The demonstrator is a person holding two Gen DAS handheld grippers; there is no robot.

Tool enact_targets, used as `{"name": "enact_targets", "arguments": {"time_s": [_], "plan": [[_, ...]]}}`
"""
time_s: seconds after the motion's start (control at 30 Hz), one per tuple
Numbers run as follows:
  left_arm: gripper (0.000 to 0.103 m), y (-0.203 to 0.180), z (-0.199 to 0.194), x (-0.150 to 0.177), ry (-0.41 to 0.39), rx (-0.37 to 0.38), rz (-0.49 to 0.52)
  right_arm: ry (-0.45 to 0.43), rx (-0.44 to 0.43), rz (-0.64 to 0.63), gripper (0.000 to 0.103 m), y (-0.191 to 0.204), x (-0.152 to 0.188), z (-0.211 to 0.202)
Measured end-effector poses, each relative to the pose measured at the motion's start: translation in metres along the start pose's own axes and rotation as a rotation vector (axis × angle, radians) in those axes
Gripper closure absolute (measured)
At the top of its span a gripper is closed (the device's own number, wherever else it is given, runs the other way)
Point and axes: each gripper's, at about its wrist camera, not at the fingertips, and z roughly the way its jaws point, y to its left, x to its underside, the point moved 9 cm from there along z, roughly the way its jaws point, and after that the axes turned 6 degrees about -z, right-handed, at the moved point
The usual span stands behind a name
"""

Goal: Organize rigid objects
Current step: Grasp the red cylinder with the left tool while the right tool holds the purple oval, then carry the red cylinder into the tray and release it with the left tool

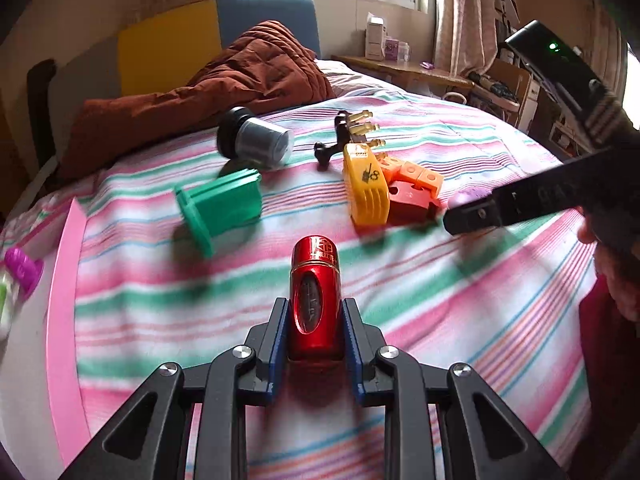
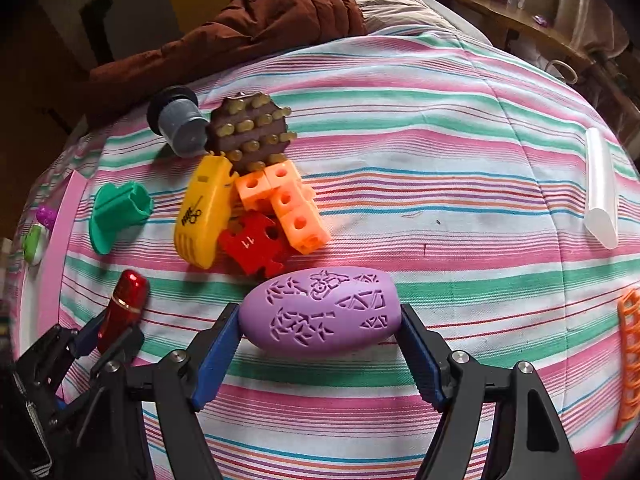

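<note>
My left gripper [image 1: 315, 312] is shut on a red metal cylinder [image 1: 315, 300], held above the striped bedspread; it also shows in the right wrist view [image 2: 122, 308]. My right gripper [image 2: 320, 330] is shut on a purple carved egg [image 2: 320, 312], near a pile: yellow case [image 2: 204, 212], red puzzle piece [image 2: 252, 246], orange cubes [image 2: 288, 200], brown studded disc [image 2: 250, 132]. A green spool [image 1: 220, 204] and a grey cup [image 1: 256, 142] lie to the left. The right gripper [image 1: 472, 216] enters the left wrist view from the right.
A pink tray edge [image 1: 64, 280] with a purple piece [image 1: 22, 266] lies at the left. A brown quilt [image 1: 224, 84] sits at the bed's head. A white tube [image 2: 600, 188] and an orange lattice piece [image 2: 630, 356] lie at the right.
</note>
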Motion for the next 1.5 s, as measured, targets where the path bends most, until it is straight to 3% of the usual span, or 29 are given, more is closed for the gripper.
{"name": "enact_targets", "arguments": {"time_s": [0.63, 0.9, 1.1, 1.3, 1.5], "plan": [[0.078, 0.031, -0.062, 0.046, -0.054, 0.132, -0.212, -0.06, 0.021, -0.027, 0.026, -0.001, -0.011, -0.008], [0.078, 0.048, -0.096, 0.039, -0.119, 0.144, -0.236, -0.091, 0.001, -0.027, 0.026, 0.004, -0.014, -0.015], [0.078, 0.09, -0.112, 0.031, -0.151, 0.083, -0.306, -0.13, 0.01, -0.058, 0.026, 0.012, -0.018, -0.022], [0.078, 0.158, -0.121, 0.027, -0.146, -0.037, -0.398, -0.164, 0.005, -0.067, 0.026, 0.013, -0.023, -0.027], [0.078, 0.231, -0.106, 0.038, -0.047, -0.163, -0.508, -0.174, -0.001, -0.082, 0.026, 0.019, -0.024, -0.028]]}}
